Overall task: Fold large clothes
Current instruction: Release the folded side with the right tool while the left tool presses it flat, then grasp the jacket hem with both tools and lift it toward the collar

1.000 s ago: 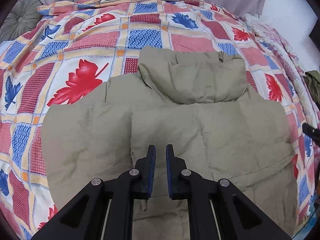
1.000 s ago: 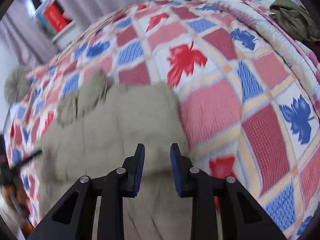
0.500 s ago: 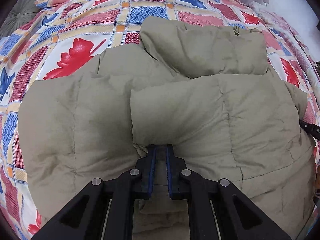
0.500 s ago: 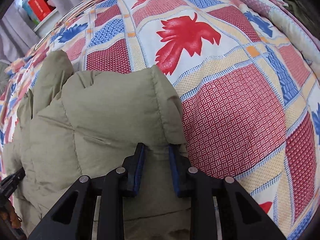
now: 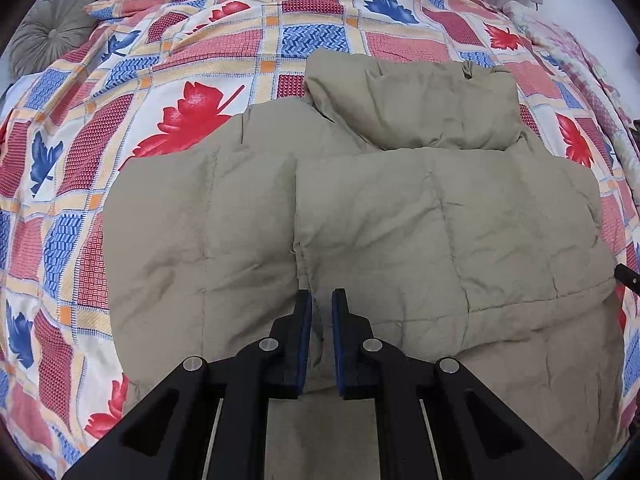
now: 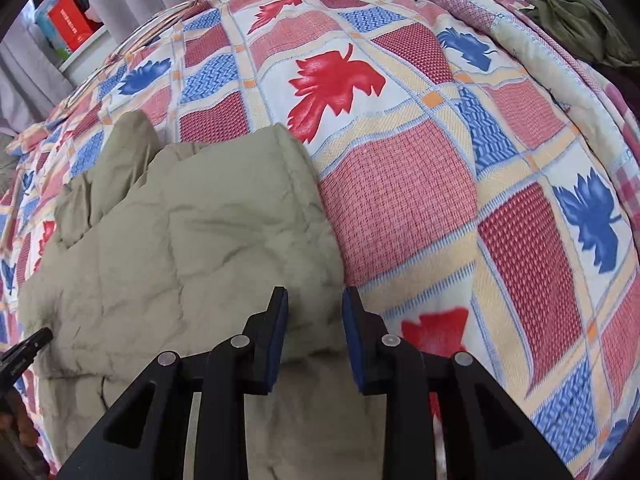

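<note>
As seen above the jacket [image 5: 400, 220]:
Left gripper [image 5: 322, 300]: jaws nearly together, seemingly empty.
Right gripper [image 6: 314, 300]: jaws just opening, apart, straddling the jacket's edge.
Hood [image 5: 416, 100]: points away.

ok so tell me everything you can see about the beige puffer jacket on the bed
The puffer jacket is khaki-beige, quilted in puffy stitched panels of matte, crinkled fabric. It lies flat on the leaf-patterned bedspread, its hood at the far end, with one layer folded over the body. The left tongs pinch that folded layer's edge. The right tongs straddle its right-hand edge, jaws just opening, pads looking clear.
</note>
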A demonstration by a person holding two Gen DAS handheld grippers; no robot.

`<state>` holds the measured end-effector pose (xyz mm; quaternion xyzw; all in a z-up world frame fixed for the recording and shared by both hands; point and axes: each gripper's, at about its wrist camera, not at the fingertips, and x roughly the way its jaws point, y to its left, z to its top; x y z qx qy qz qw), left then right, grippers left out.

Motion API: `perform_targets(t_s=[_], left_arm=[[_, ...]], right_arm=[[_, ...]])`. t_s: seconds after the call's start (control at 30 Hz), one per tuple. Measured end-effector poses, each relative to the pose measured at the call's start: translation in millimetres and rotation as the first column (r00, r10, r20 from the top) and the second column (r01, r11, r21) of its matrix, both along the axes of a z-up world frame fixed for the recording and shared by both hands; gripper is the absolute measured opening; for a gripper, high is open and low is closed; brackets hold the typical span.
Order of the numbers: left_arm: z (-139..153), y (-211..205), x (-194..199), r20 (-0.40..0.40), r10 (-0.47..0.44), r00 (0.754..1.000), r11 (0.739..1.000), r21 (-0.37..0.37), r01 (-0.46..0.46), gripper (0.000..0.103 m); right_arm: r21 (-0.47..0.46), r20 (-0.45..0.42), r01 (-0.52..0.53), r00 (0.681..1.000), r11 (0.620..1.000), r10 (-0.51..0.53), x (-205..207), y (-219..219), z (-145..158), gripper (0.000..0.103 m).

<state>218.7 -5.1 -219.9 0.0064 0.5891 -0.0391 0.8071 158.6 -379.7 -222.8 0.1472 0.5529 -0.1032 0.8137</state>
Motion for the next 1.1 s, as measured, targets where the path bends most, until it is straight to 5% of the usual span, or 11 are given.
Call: perform_targets(t_s=[0.07,0.53,0.57,0.6,0.63,0.93,1.1], left_arm=[[3,1,-6,-0.001,-0.001,1.000,1.000,0.000,0.001,0.011],[4,17,-65,-0.087,0.024,0.996,0.999,-0.035,-0.027,0.012],[4,17,-70,-0.092,0.026,0.995,0.999,-0.037,-0.030,0.026],[4,18,-74,-0.099,0.031,0.995,0.999,-0.039,-0.035,0.052],[5,20,-79,-0.106,0.046,0.993,0.998,-0.034,-0.050,0.103],[28,38,-115,-0.073,0.078,0.994,0.997,-0.009,-0.079,0.102],[33,61,-137,-0.134,0.112,0.985,0.993,-0.026,-0.117,0.102]], right_arm=[[0.000,-0.001,-0.012,1.000,1.000,0.012,-9,7,4,0.041],[0.120,-0.057,-0.042,0.997,0.992,0.050,-64,46,4,0.042],[0.127,-0.062,-0.046,0.997,0.991,0.054,-67,49,3,0.042],[0.138,-0.069,-0.050,0.996,0.989,0.060,-70,52,3,0.042],[0.148,-0.073,-0.053,0.995,0.988,0.064,-73,54,3,0.042],[0.196,-0.103,-0.063,0.991,0.979,0.085,-104,69,11,0.046],[0.261,-0.111,-0.043,0.991,0.964,0.074,-129,68,23,0.065]])
